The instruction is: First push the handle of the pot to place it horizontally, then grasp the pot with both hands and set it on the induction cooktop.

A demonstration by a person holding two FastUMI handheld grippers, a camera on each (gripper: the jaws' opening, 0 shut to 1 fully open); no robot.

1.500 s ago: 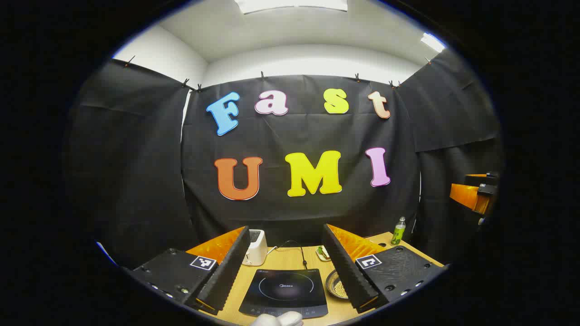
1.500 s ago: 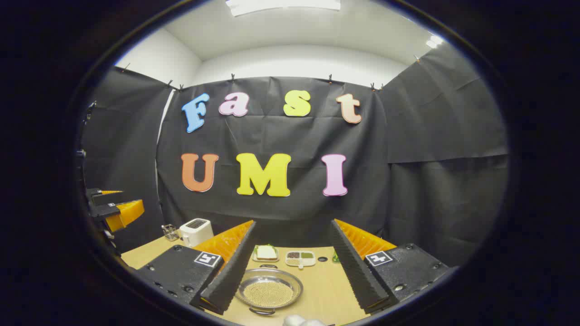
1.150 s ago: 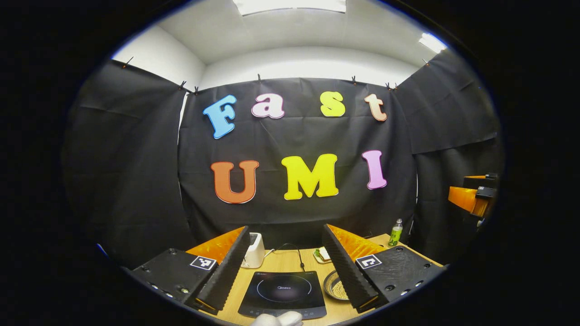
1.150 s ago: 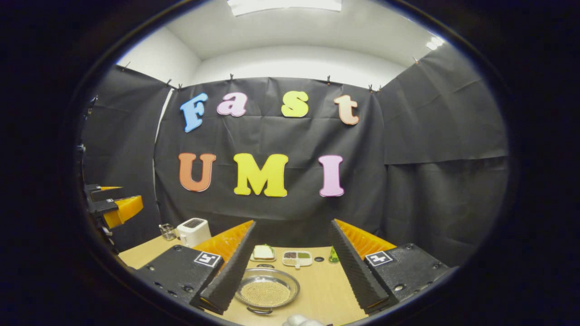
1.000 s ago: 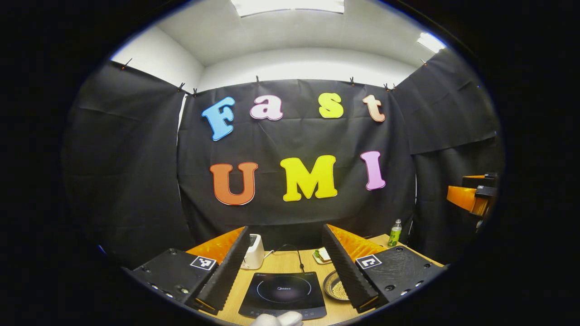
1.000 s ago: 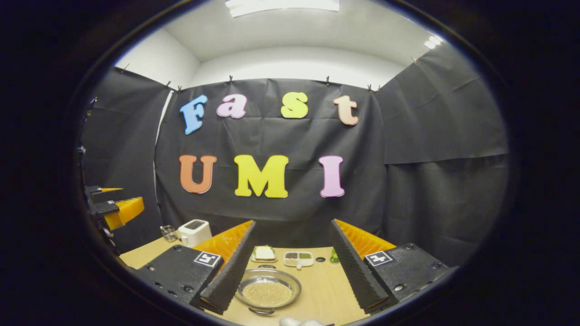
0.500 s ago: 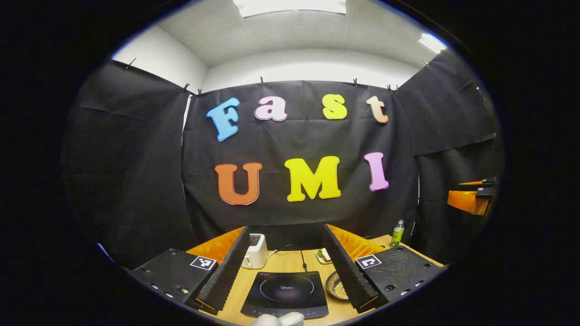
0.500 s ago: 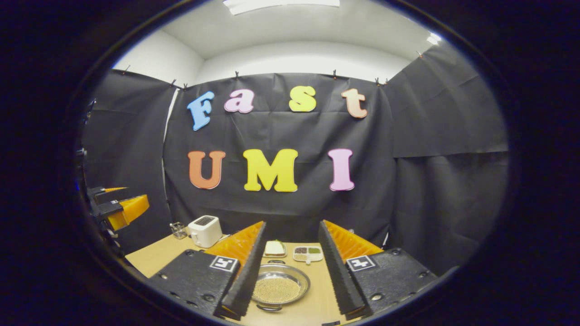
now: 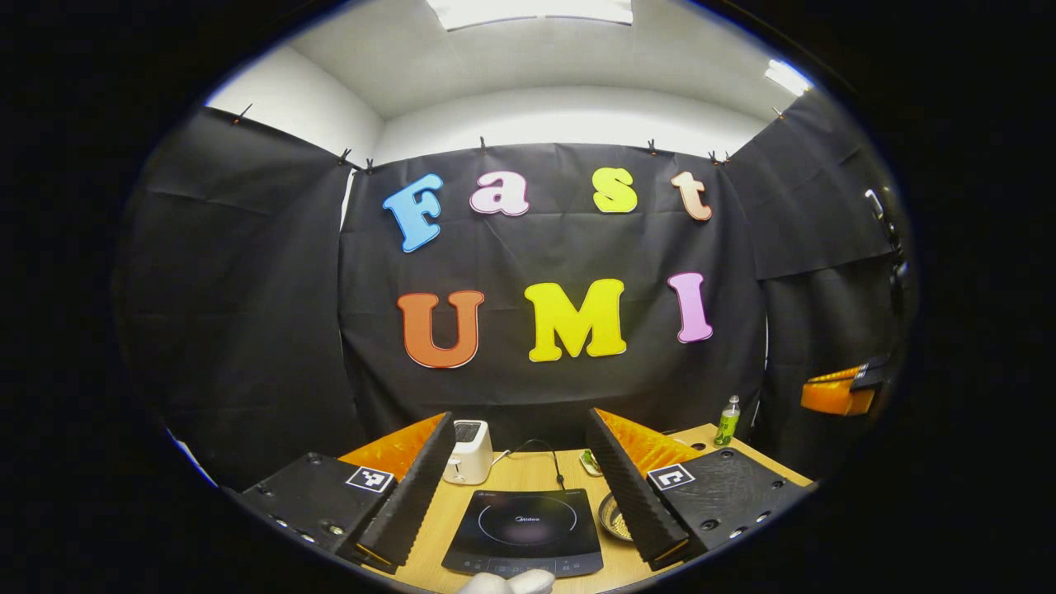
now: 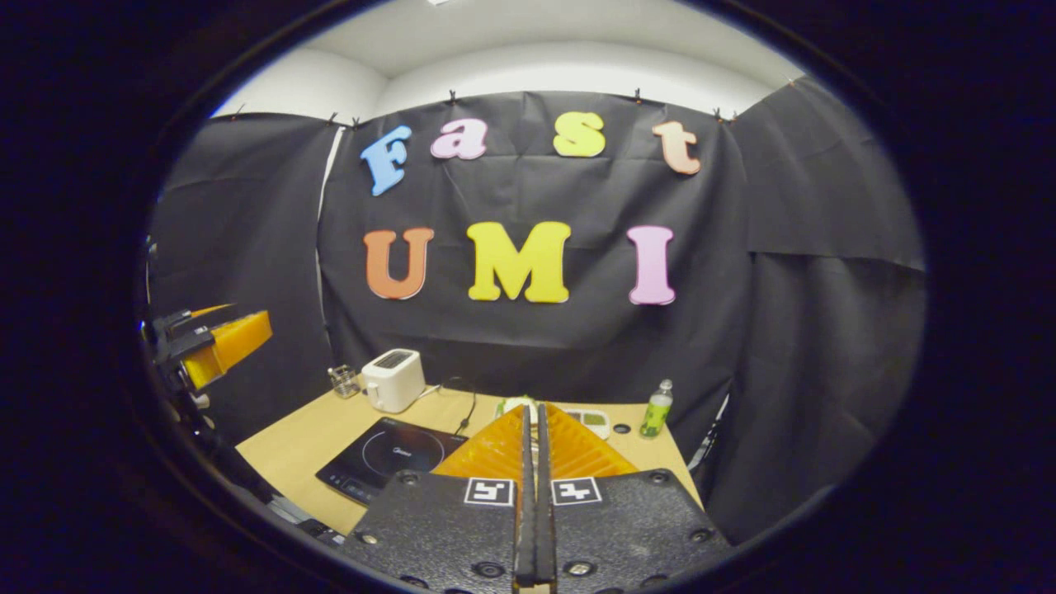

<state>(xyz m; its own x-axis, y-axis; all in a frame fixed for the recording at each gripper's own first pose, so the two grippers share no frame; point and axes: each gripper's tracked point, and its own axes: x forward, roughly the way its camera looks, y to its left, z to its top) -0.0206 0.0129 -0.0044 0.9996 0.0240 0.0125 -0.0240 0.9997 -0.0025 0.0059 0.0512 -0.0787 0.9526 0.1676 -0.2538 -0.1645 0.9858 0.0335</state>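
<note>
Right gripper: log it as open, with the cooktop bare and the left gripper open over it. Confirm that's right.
Not quite: the right gripper is shut, its two fingers pressed together with nothing between them, as the right gripper view shows. The rest stands: the cooktop is bare, and the left gripper is open above it in the left gripper view.

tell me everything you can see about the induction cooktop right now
The induction cooktop is a flat, glossy black square slab with a thin ring marked on its top and a strip of controls along its near edge. It lies flat on the wooden table, near the white toaster. Nothing stands on it. A dark cord runs over the table behind it.
</note>
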